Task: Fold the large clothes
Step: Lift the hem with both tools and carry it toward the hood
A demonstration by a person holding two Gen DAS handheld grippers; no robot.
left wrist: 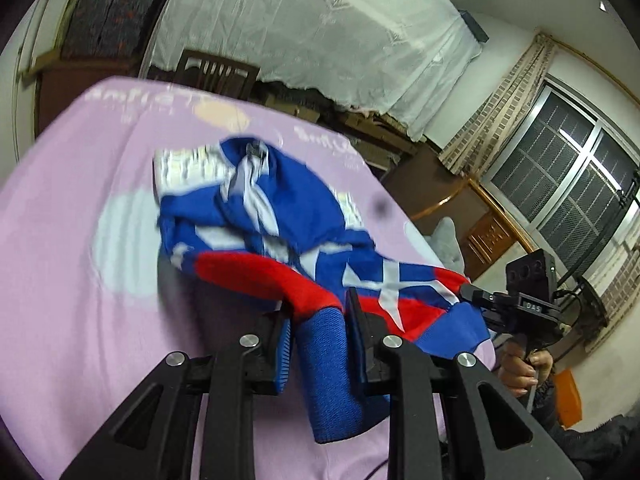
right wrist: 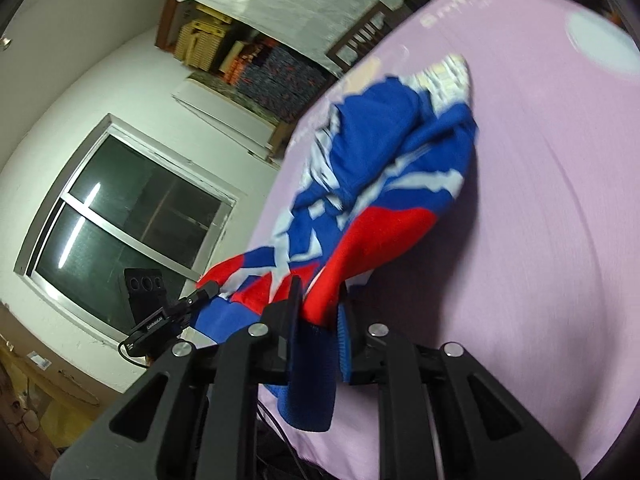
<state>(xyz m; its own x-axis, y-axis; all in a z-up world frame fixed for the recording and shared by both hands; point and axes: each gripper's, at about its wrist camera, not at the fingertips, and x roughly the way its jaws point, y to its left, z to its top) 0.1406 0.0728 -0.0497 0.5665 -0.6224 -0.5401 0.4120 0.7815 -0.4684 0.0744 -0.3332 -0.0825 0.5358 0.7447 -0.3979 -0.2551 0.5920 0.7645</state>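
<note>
Left gripper [left wrist: 320, 320] clamps the sweater's [left wrist: 272, 216] blue ribbed hem; right gripper [right wrist: 320, 300], at its 3 o'clock, pinches the same hem. Body trails toward 12 o'clock over the lilac sheet [left wrist: 72, 280], probably to spread flat.

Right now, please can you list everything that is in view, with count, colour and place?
sweater: one, blue, red and white, bunched on the bed, near edge lifted
bed sheet: one, pink, under the sweater
chair: one, dark wood, behind the bed
white cloth: one, draped over furniture behind the bed
window: one, dark glass, in the wall beside the bed
left tongs: black, shut on a blue cuff
right tongs: black, shut on red and blue fabric
</note>
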